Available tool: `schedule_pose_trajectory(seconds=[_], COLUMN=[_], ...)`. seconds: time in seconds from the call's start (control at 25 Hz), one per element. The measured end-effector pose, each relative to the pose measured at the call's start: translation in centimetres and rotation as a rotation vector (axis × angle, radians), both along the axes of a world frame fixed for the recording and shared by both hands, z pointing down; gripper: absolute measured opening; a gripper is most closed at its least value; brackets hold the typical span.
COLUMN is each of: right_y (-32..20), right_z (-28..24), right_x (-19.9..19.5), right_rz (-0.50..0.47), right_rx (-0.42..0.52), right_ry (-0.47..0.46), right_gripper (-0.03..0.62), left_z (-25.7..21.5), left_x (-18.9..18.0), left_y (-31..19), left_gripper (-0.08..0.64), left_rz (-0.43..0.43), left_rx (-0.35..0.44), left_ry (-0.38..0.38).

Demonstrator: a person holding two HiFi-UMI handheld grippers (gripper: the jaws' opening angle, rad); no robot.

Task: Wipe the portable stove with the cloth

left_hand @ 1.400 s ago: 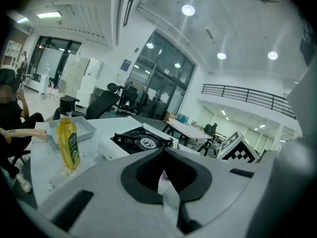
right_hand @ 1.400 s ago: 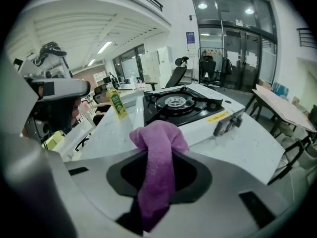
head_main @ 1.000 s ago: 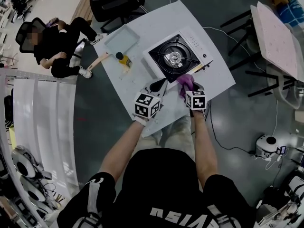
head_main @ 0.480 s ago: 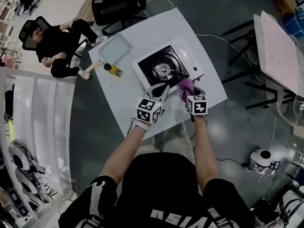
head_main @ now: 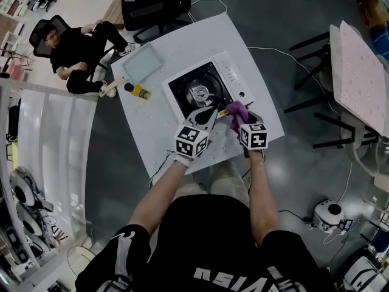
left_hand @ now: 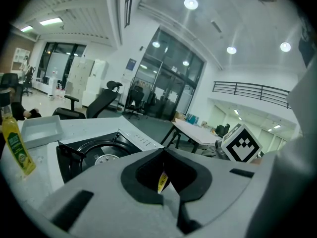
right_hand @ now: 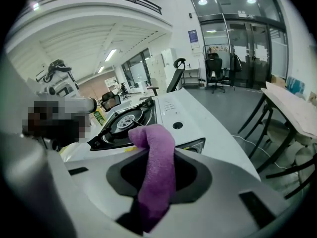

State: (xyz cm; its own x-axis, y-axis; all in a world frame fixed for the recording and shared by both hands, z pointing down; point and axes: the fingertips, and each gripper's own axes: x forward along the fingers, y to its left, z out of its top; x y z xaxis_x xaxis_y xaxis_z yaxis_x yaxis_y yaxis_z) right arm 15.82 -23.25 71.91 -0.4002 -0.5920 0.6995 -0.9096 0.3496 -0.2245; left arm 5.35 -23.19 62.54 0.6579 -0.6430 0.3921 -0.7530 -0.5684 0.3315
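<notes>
Cloth (right_hand: 157, 167), purple, is pinched in the right gripper (head_main: 239, 115), whose jaws are closed on it, and its free end curls up past the jaw tips. Only the right gripper view shows that grip closely, along with the white side panel of the stove (head_main: 197, 90). The head view alone gives the layout. The stove sits askew on the white table (head_main: 158, 135), with a tray (head_main: 141, 62) beyond it. A bottle (head_main: 136, 91) lies near the table's left edge, and a person (head_main: 79, 47) sits off the far corner. The left gripper view shows the left gripper (left_hand: 163, 185) with its jaws together and nothing between them. It also shows the burner just beyond and the bottle's yellow label at the picture's left edge. Both forearms reach forward side by side, and both grippers tilt down at the stove's near edge. The cloth is at that edge, but I cannot tell whether it touches.
</notes>
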Motion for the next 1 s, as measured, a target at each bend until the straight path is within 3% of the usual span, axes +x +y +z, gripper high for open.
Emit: schedule_pose_trajectory(seconds=[0.2, 0.56, 1.0], right_y=[-1.1, -3.1, -1.4], right_z=[-0.5, -0.8, -4.4], right_x=[1.7, 6.7, 6.1], right_rz=[-0.011, 0.042, 0.033], right_rx=[-0.009, -0.012, 0.068], right_ry=[-0.035, 0.022, 0.010], right_gripper=[0.101, 0.100, 0.100], left_z=[-0.7, -2.7, -4.6], left_x=[1.1, 1.4, -0.2], left_y=[-0.6, -0.2, 3.4], left_gripper=[0.005, 0.006, 0.006], left_rz=[-0.050, -0.118, -0.168], left_rx=[0.005, 0.027, 0.070], left_ry=[-0.012, -0.015, -0.010])
